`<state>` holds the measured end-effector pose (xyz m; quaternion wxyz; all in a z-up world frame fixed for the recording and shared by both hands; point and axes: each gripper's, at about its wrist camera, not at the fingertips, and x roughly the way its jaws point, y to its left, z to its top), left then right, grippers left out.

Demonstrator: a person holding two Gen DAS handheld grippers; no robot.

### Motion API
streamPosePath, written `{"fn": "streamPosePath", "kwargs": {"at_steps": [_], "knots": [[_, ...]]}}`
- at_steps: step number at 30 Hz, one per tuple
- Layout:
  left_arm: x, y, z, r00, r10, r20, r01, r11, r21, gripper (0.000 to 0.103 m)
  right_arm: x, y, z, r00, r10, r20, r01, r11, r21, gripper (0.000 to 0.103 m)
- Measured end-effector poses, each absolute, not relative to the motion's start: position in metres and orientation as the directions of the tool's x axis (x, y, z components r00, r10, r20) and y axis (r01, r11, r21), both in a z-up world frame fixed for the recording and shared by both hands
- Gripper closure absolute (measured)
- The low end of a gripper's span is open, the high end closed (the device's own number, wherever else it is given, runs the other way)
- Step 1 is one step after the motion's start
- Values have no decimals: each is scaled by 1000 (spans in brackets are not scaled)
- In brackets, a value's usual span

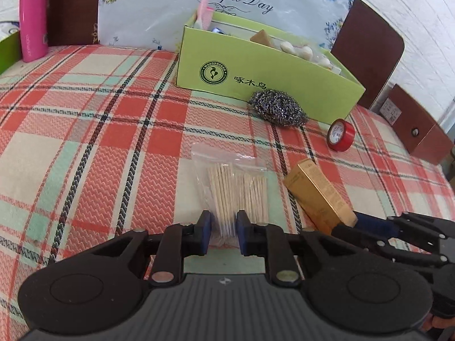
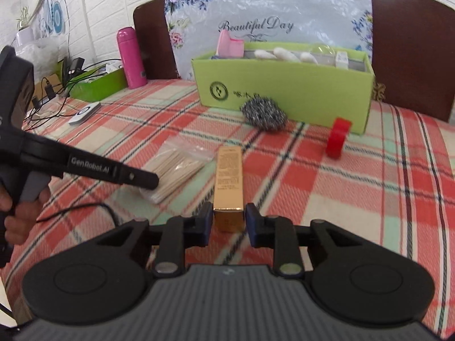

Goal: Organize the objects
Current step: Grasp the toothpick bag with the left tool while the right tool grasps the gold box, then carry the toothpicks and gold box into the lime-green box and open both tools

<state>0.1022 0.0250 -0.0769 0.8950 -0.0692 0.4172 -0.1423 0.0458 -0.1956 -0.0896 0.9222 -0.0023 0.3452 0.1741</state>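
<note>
Left claw: your jaws straddle the clear bag of wooden toothpicks, gaps showing, no pinch.
Right claw: you bracket the gold rectangular carton, pads not touching.
Green cardboard box: 12 o'clock on the plaid cloth.

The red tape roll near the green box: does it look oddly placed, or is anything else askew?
The tape roll stands on its edge on the cloth, beside the green box, so it could roll. The scourer leans against the box front. Nothing looks spilled or damaged.
</note>
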Motion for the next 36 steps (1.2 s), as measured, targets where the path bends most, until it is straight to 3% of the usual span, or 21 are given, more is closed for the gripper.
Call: {"fn": "streamPosePath", "kwargs": {"at_steps": [1, 3, 5, 7, 10, 17, 19, 21, 22, 27, 36], "knots": [[104, 23, -76, 617, -299, -728, 190, 954, -231, 71, 46, -195, -90, 706, 315, -634, -319, 941, 112, 65], [109, 18, -74, 630, -264, -731, 161, 965, -209, 41, 49, -193, -90, 716, 307, -627, -312, 944, 106, 63], [113, 14, -73, 646, -236, -726, 157, 972, -176, 35, 53, -189, -90, 725, 318, -611, -328, 939, 100, 63], [118, 9, -75, 639, -227, -735, 170, 974, -153, 35, 60, -184, -92, 727, 312, -611, -333, 939, 83, 63], [116, 8, -77, 631, -256, -732, 194, 966, -171, 50, 66, -180, -94, 727, 314, -611, -340, 937, 76, 63], [116, 1, -78, 633, -249, -733, 202, 967, -154, 47, 71, -179, -97, 729, 310, -610, -337, 939, 75, 64], [115, -1, -78, 633, -254, -732, 212, 965, -152, 51, 72, -179, -98, 726, 310, -614, -334, 939, 79, 66], [115, -1, -77, 630, -270, -728, 218, 961, -168, 67, 73, -179, -100, 720, 310, -621, -335, 939, 80, 71], [115, -1, -77, 627, -281, -727, 221, 959, -180, 69, 74, -178, -102, 713, 315, -627, -339, 937, 84, 79], [111, -2, -74, 634, -291, -717, 222, 956, -192, 86, 70, -178, -101, 710, 325, -624, -340, 935, 100, 80], [111, -1, -40, 662, -373, -650, 265, 928, -263, 89, 68, -193, -66, 772, 333, -541, -325, 939, 114, 80]]}}
